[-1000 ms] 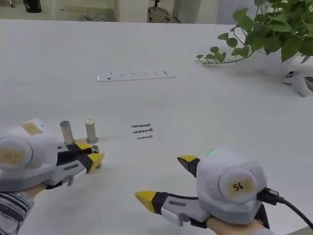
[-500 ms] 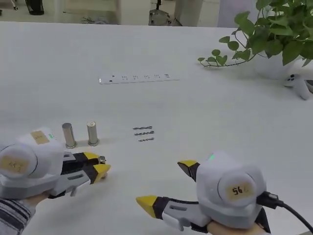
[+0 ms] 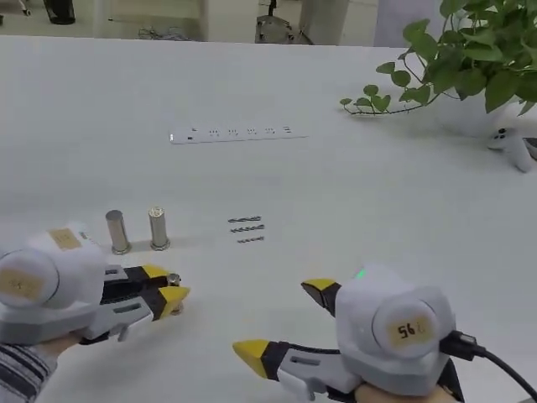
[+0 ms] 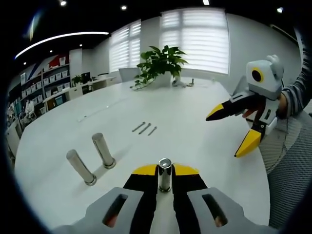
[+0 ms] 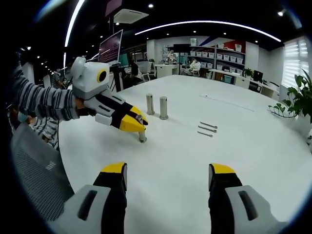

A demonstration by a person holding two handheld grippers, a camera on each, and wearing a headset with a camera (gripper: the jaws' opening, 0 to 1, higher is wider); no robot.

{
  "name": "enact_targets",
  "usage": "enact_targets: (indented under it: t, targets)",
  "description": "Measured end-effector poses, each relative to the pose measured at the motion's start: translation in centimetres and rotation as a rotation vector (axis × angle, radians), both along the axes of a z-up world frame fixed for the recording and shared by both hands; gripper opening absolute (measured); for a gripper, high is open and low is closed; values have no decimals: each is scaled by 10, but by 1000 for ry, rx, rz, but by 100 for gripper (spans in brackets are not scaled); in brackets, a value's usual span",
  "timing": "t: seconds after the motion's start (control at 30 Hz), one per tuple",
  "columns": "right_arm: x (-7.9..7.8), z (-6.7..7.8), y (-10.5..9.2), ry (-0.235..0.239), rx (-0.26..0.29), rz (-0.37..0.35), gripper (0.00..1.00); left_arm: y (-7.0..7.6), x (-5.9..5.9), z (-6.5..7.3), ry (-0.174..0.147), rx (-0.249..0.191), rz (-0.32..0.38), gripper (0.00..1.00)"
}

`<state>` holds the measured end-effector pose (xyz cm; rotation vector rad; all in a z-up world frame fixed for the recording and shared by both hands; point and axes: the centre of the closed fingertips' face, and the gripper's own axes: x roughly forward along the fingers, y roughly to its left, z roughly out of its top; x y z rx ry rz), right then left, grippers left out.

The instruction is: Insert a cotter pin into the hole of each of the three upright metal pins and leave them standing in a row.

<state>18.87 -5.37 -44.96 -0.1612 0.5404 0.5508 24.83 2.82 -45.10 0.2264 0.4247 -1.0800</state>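
Two metal pins [image 3: 117,231] [image 3: 159,227] stand upright side by side on the white table. The third metal pin [image 4: 165,174] is upright between the jaws of my left gripper [image 3: 170,284], which is shut on it in front and slightly right of the pair. In the right gripper view this held pin [image 5: 142,136] touches the tabletop under the left gripper [image 5: 134,122]. Three cotter pins [image 3: 246,229] lie in a small stack to the right of the standing pins. My right gripper [image 3: 284,321] hovers open at the near right, with nothing between its fingers.
A white power strip [image 3: 233,133] lies further back on the table. A potted plant [image 3: 470,50] and a white controller [image 3: 512,143] sit at the far right. A chair back [image 5: 34,161] is beside the table's near edge.
My left gripper has carried the third pin slightly right and nearer, away from the standing pair. The right gripper has stayed about where it was, still open.
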Motion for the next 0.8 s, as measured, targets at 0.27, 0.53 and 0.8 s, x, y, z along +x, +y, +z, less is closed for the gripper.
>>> enact_targets:
  t: [0.27, 0.53, 0.8]
  targets:
    - [1, 3, 0, -3, 19, 7, 62, 3, 1, 4, 12, 3, 41, 25]
    - [17, 10, -17, 11, 21, -15, 56, 14, -7, 11, 29, 9, 95, 34]
    - [36, 20, -21, 56, -30, 118, 42, 31, -8, 21, 40, 7, 212, 38]
